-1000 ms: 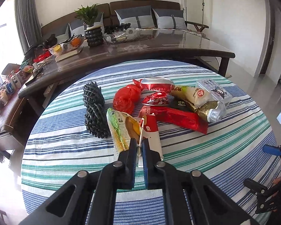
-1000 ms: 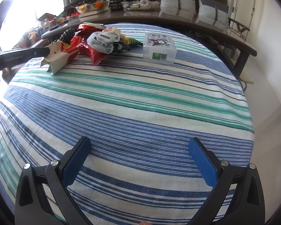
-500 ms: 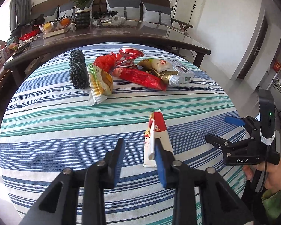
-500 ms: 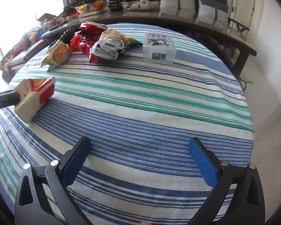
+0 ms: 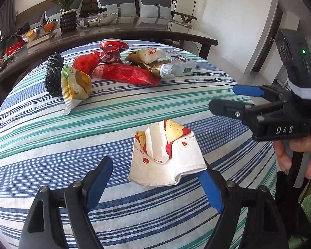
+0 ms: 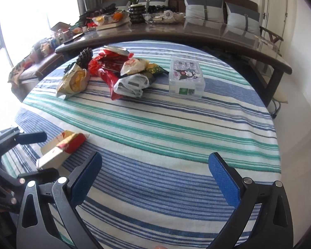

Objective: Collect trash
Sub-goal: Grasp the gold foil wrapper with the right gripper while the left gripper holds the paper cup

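A crumpled white and red paper carton lies on the striped tablecloth, just ahead of my left gripper, which is open and empty with its jaws on either side of the carton's near end. The carton also shows in the right wrist view. My right gripper is open and empty above the near cloth; it shows in the left wrist view, to the right of the carton. A pile of snack wrappers lies at the far side, with a yellow-green chip bag.
A clear plastic box with a cartoon lid stands to the right of the pile. A black knobbly object lies left of it. A long dark table with a plant, fruit and clutter stands behind the round table.
My left gripper carried the carton from the pile toward the near edge, opened and let it go onto the cloth. The right gripper has stayed open and about still.
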